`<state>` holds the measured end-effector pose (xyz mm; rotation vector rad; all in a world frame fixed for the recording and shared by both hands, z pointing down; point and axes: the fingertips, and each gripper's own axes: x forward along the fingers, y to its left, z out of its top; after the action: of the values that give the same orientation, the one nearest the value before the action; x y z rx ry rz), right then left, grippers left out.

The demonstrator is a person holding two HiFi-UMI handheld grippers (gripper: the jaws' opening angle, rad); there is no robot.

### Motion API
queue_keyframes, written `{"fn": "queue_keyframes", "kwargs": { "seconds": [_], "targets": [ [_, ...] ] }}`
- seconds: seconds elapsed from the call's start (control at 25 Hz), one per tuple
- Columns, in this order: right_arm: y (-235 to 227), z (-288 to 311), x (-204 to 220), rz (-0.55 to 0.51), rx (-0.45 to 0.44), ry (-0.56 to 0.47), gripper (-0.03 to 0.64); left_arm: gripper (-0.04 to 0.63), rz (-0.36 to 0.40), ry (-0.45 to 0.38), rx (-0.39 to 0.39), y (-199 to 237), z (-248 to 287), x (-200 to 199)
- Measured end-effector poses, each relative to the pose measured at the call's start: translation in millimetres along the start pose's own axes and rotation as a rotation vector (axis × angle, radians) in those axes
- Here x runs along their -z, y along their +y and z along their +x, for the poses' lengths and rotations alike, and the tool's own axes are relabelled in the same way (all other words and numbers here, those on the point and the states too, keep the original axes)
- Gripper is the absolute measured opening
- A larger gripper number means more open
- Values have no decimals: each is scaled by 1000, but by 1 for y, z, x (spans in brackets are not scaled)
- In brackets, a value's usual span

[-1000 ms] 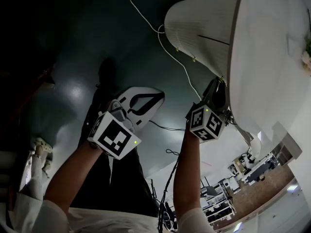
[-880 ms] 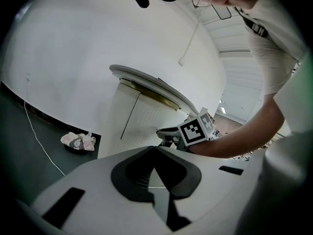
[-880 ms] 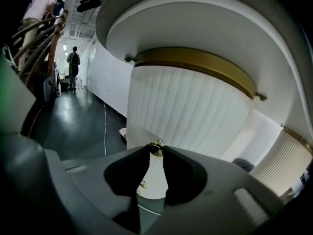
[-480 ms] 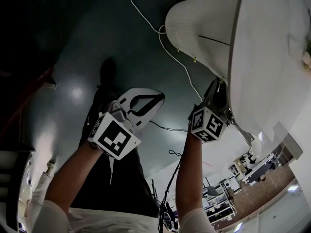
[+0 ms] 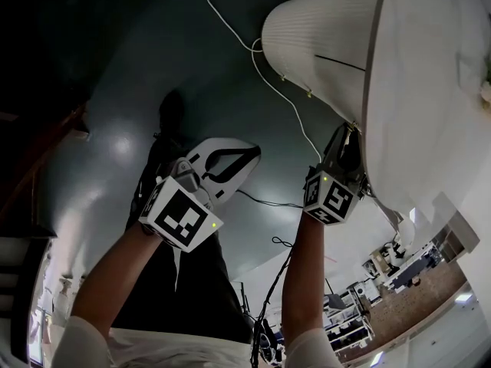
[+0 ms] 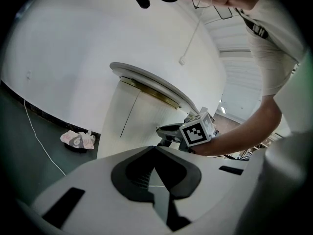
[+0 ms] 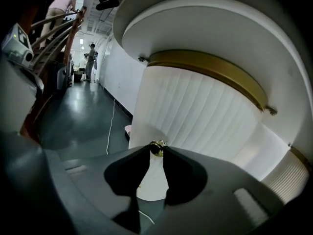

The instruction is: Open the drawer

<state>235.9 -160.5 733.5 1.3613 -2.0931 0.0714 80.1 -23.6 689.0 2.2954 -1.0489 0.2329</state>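
Observation:
A round white cabinet with a ribbed, curved drawer front (image 5: pixel 314 44) fills the upper right of the head view. In the right gripper view the same drawer front (image 7: pixel 195 116) rises under a brass band. My right gripper (image 7: pixel 157 149) is shut on a small brass knob (image 7: pixel 157 148) on that front, pinched between the dark fingertips. From the head view, the right gripper (image 5: pixel 347 133) sits against the cabinet's edge. My left gripper (image 5: pixel 256 151) hangs apart over the dark floor. Its white jaws (image 6: pixel 154 147) are shut with nothing between them.
A white cable (image 5: pixel 230 29) and a black cable (image 5: pixel 265 202) trail over the dark glossy floor. A crumpled bundle (image 6: pixel 77 139) lies at the wall's foot. The person's shoe (image 5: pixel 170 113) stands by the left gripper. A railing (image 7: pixel 54 33) runs at far left.
The right gripper has rolled a little on the knob and its marker cube has edged right. The left gripper has kept still.

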Motion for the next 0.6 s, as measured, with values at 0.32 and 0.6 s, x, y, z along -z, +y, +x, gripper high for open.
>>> {"fn": "queue_keyframes", "kwargs": {
  "seconds": [0.32,0.6],
  "targets": [
    [4,2,1,-107,-49,-8,91,8,0,0,-3,3,1,1],
    [4,1,-1,-187,-56,-16,92,8,0,-2,-6,0,0,3]
  ]
}}
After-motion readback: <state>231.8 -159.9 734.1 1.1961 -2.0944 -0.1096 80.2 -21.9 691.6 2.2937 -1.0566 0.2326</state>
